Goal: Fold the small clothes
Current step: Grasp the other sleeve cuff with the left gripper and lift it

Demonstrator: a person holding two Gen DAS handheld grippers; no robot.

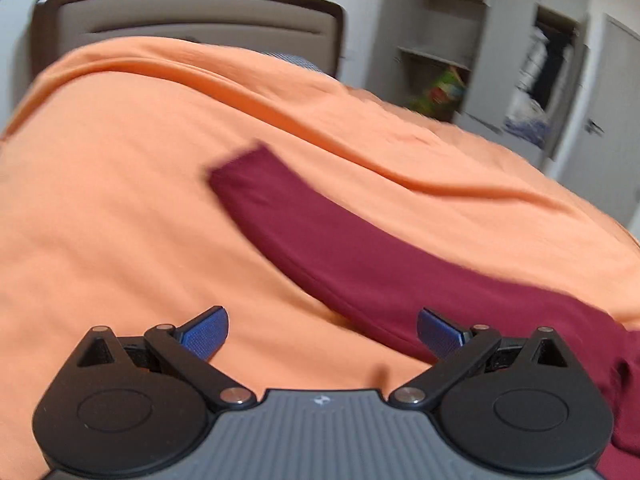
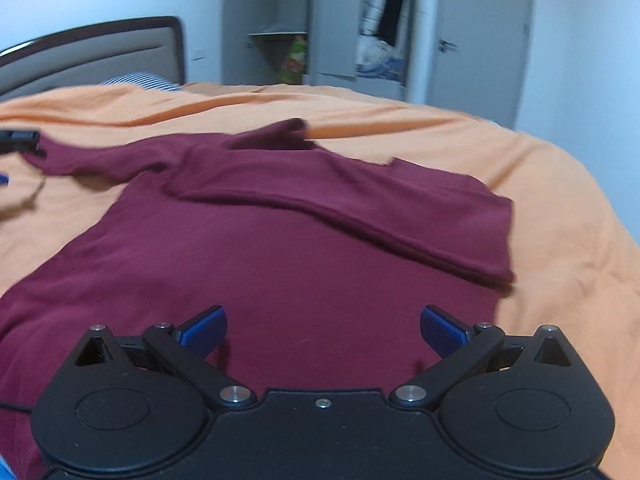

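Right now I am looking along two hand-held grippers over a bed with an orange bedspread (image 2: 540, 184). A maroon long-sleeved top (image 2: 280, 248) lies spread on it, filling the centre of the right wrist view. One sleeve is already folded across the body as a band running from centre towards the right edge of the frame; the other sleeve (image 1: 320, 232) stretches away to the upper left.

My right gripper (image 2: 323, 330) hovers above the lower body of the top, fingers spread wide and holding nothing. My left gripper (image 1: 322, 330) is likewise wide open and empty, above bare bedspread at the bottom of its frame.

In the left wrist view the loose sleeve runs diagonally, its cuff end at centre frame, its shoulder end passing under the blue pad of one finger (image 1: 438, 334) at lower right. So the sleeve's long axis slants away up and to the left from the left gripper, which I judge is the nearer one for taking it. A headboard (image 1: 188, 12) and an open wardrobe (image 2: 360, 24) sit behind, blurred.
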